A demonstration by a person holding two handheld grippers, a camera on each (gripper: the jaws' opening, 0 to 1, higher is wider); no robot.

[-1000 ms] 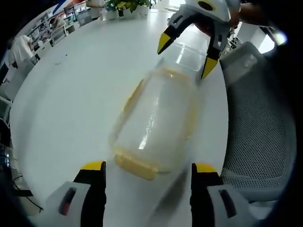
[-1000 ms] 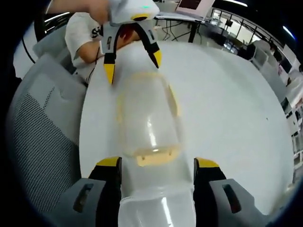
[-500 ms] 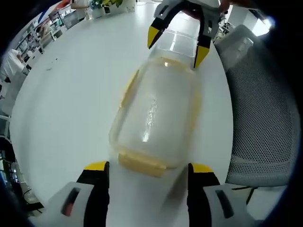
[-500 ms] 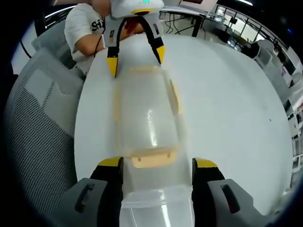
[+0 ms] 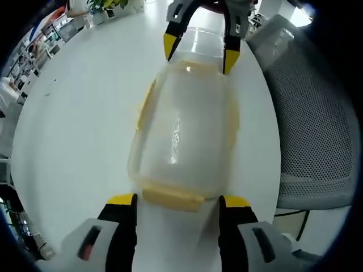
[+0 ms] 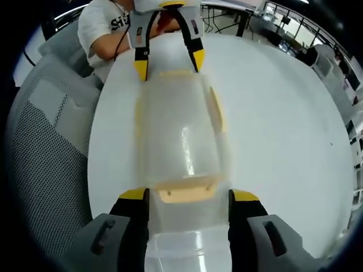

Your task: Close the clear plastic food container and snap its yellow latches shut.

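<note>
Guessing the clear container point(image 5: 184, 124) is light, stiff and slippery, so with left gripper point(image 5: 177, 199) and right gripper point(image 6: 187, 195) both spread wide at opposite ends, press the yellow end latches point(image 6: 187, 192), not the slick walls.

Both hand-held grippers have closed in: left hand-held gripper point(image 5: 177, 202) and right hand-held gripper point(image 6: 189, 198) now straddle the container's point(image 5: 184, 133) ends.

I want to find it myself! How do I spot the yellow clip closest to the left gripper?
Look at the big white round table, then the clear plastic container lying near its edge beside the grey mesh chair. The near latch is the flat yellow tab across the container's end, just ahead of the left gripper; the other latches run along its sides.
</note>
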